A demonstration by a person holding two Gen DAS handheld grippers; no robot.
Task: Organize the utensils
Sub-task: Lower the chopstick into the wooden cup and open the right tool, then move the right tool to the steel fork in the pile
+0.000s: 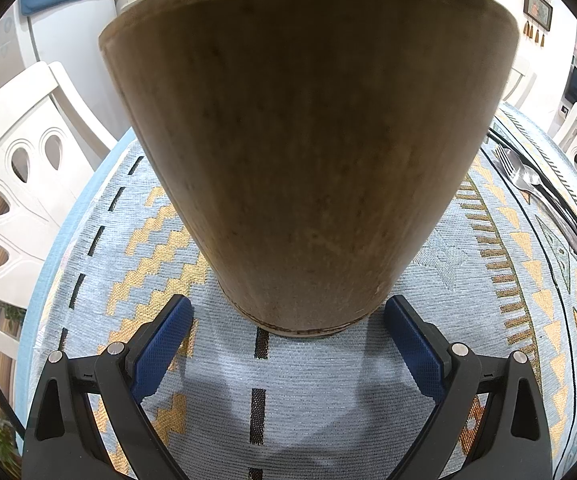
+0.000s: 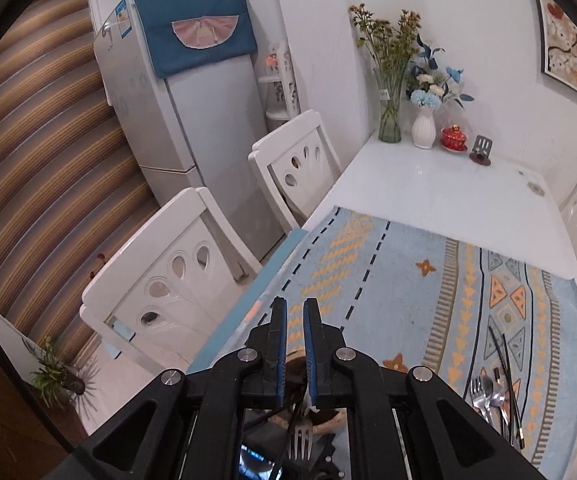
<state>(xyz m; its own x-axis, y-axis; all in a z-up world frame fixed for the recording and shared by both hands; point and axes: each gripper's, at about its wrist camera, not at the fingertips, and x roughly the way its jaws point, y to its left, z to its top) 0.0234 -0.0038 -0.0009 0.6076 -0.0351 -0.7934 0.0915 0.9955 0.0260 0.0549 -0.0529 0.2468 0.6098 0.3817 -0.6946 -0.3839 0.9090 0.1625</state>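
Left tongs stand wide apart, tilted steeply down at the patterned mat, one blue pad on each side of the foot of a brown utensil holder. The pads sit just short of its base and do not press on it. The holder stands upright on the mat, straight ahead of the tips. Far off to their right lie the loose utensils: forks, a spoon and black chopsticks.

Right tongs are drawn together with only a narrow slit between the pads, and nothing shows clamped at the tips. They slant down over the mat's near edge. Under the tongs' body a fork shows beside a brown rim (partly hidden, so whether it rests inside I cannot tell). To the right of the tips, well apart, the loose utensils lie on the mat. White chairs stand to the left.
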